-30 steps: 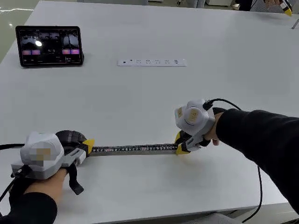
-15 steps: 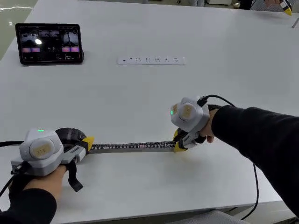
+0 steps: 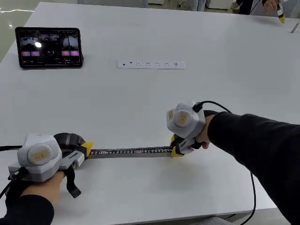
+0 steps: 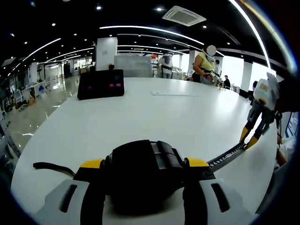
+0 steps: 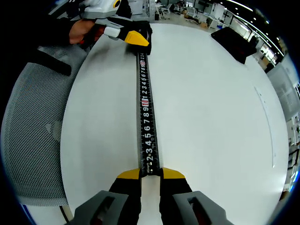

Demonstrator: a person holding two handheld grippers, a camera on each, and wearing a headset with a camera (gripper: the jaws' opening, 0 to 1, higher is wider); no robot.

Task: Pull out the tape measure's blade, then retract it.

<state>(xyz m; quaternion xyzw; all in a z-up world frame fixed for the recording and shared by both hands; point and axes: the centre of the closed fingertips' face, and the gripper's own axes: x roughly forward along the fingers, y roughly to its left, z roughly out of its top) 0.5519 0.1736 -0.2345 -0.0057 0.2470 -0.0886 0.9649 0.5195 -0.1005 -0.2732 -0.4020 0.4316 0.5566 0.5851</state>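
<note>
The black tape measure case lies at the table's near left, with my left gripper shut on it. Seen from the left gripper view, the case sits between the yellow-tipped jaws of the left gripper. The blade is drawn out flat to the right along the table. Its end is pinched by my right gripper. The right gripper view shows the numbered blade running from the right gripper up to the case. A black wrist strap trails from the case.
A dark tablet stands at the far left and a white power strip lies at mid table. The table's near edge is close below the blade. A grey mesh chair is beside the table. A person stands at the far side.
My right gripper has moved a little to the left toward the case with the blade end in it, so the exposed blade is slightly shorter. The left gripper has stayed about in place.
</note>
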